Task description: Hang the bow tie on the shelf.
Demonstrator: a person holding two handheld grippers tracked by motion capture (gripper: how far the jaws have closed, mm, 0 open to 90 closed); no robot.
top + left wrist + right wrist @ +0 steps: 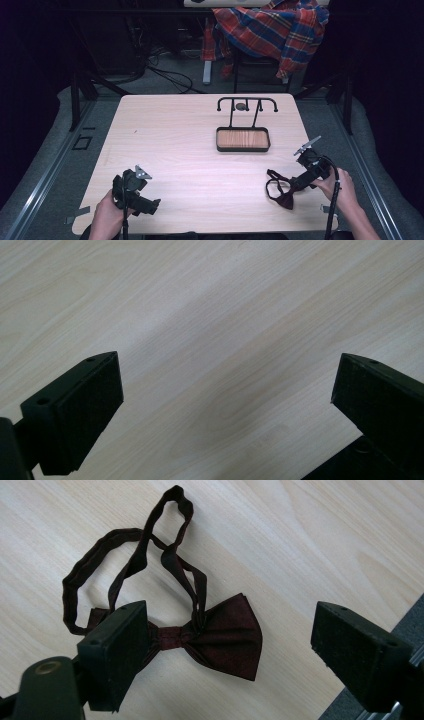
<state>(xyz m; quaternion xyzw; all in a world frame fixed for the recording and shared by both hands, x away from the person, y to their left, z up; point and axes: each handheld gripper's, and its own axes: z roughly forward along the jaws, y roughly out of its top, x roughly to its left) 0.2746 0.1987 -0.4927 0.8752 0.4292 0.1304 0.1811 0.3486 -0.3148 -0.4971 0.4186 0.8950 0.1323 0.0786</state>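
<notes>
A dark maroon bow tie (pixel 284 194) with a looped strap lies flat on the light wooden table (pixel 190 150) near its front right. In the right gripper view the bow tie (pixel 220 637) sits between the wide-apart jaws, its strap curling away beyond them. My right gripper (pixel 230 645) is open just over it, not touching; from above the right gripper (pixel 296 184) points left at the tie. My left gripper (pixel 150 205) rests near the front left edge, and its open jaws (pixel 225 395) frame bare wood.
A black wire stand with a wooden tray base (pixel 243 139) and a top bar (pixel 247 102) stands at the back centre-right of the table. Behind the table a plaid shirt (pixel 272 30) hangs over a chair. The table's right edge runs close to the right gripper.
</notes>
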